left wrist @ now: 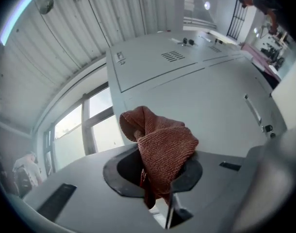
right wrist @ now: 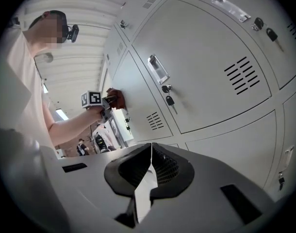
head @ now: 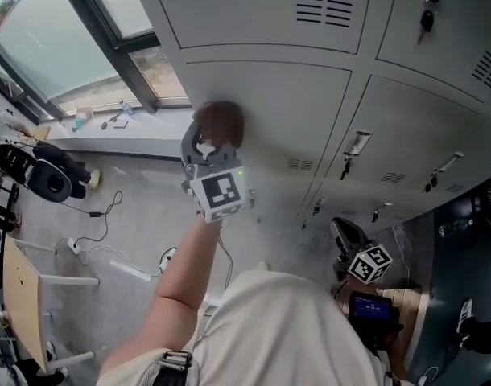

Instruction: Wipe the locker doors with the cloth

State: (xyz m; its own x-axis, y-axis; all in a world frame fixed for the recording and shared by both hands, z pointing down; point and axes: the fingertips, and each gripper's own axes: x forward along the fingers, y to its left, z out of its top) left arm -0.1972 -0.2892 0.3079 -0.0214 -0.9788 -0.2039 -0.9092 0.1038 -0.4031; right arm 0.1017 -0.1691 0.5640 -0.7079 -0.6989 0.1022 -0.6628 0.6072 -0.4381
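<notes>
A reddish-brown cloth (head: 222,122) is pressed flat against a grey locker door (head: 302,111), and my left gripper (head: 211,149) is shut on it. In the left gripper view the cloth (left wrist: 161,147) bunches up out of the closed jaws, with the door (left wrist: 206,101) right behind it. My right gripper (head: 343,233) hangs low at the right, away from the doors. Its jaws are shut with nothing between them (right wrist: 150,152). The right gripper view also shows the cloth (right wrist: 117,99) on the door, held by the left gripper (right wrist: 107,100).
Keys (head: 427,18) hang in several locker locks, and handles (head: 357,141) stick out from the doors. A window (head: 60,30) and its sill (head: 109,121) with small items lie left. On the floor are cables (head: 101,211), a black bag (head: 52,179) and a wooden chair (head: 20,296).
</notes>
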